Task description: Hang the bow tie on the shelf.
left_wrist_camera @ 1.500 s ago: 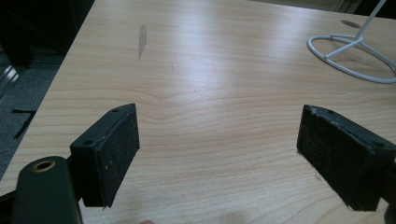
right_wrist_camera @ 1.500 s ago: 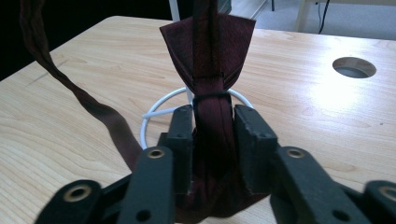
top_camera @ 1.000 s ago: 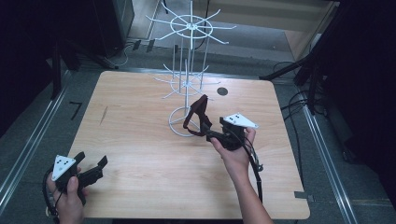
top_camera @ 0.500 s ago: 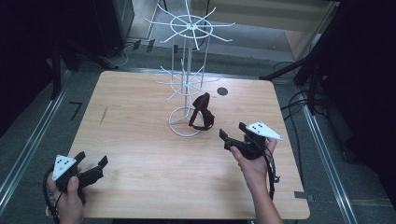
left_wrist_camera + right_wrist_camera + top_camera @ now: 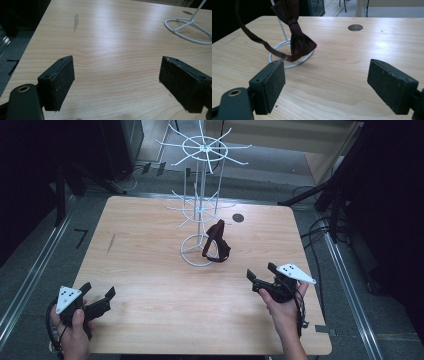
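The dark red bow tie (image 5: 216,241) is hanging from a low arm of the white wire rack (image 5: 201,200), its strap looping down so the lower end is draping just over the rack's ring base; hung like this it is staying off the table (image 5: 150,270) and on display. The right hand-held gripper (image 5: 261,279) is sitting near the table's right front edge, well apart from the bow tie, and its jaws have just been opening, now standing wide apart with nothing between them, which reads as a release already made. The left hand-held gripper (image 5: 97,298) is waiting at the near left corner, jaws likewise apart and empty, apparently idle since the hanging is needing only one hand
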